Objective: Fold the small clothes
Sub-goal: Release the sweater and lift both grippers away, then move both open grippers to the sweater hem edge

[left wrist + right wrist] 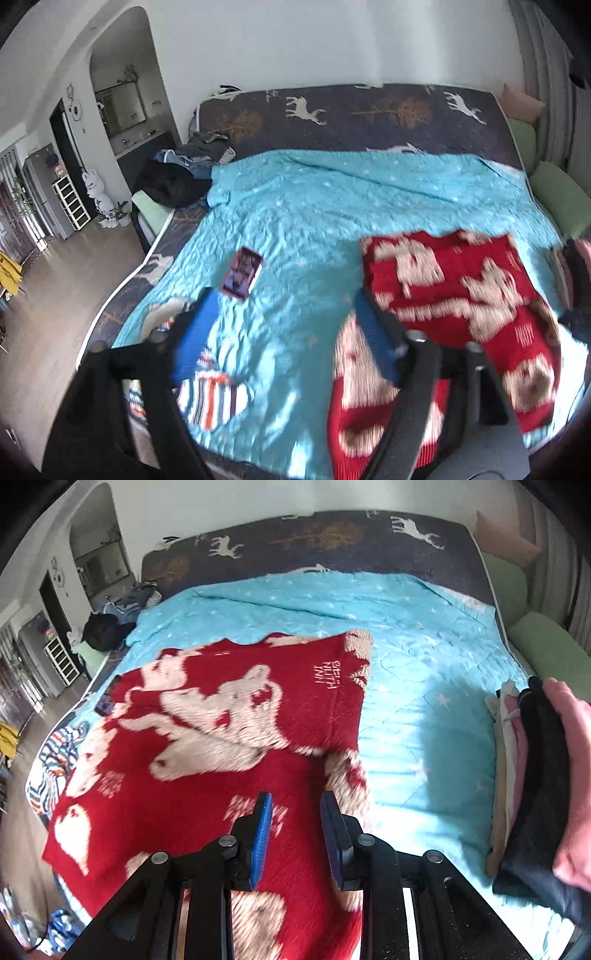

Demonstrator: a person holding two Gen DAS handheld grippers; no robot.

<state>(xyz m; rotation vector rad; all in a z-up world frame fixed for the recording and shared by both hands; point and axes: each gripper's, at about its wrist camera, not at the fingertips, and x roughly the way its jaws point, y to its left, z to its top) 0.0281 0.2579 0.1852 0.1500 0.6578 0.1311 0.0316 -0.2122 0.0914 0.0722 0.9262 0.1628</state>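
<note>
Left wrist: both tongs (284, 325) (295, 808) apart, empty; phone (242, 273) beside red sweater (454, 291) on quilt (314, 206).

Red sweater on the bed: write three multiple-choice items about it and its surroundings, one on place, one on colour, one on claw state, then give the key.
1. Where does the phone lie?
A. on the turquoise quilt
B. on the floor
C. on the red sweater

2. What colour are the sweater's animal figures?
A. green
B. cream
C. black

3. How does the right claw stand?
A. clamped on the sweater
C. clamped on the phone
B. open, nothing between its pads

Key: 1 A, the phone rests on quilt left of the sweater. 2 B, pale cream shapes on red knit. 3 B, a clear gap shows between the blue pads.
</note>
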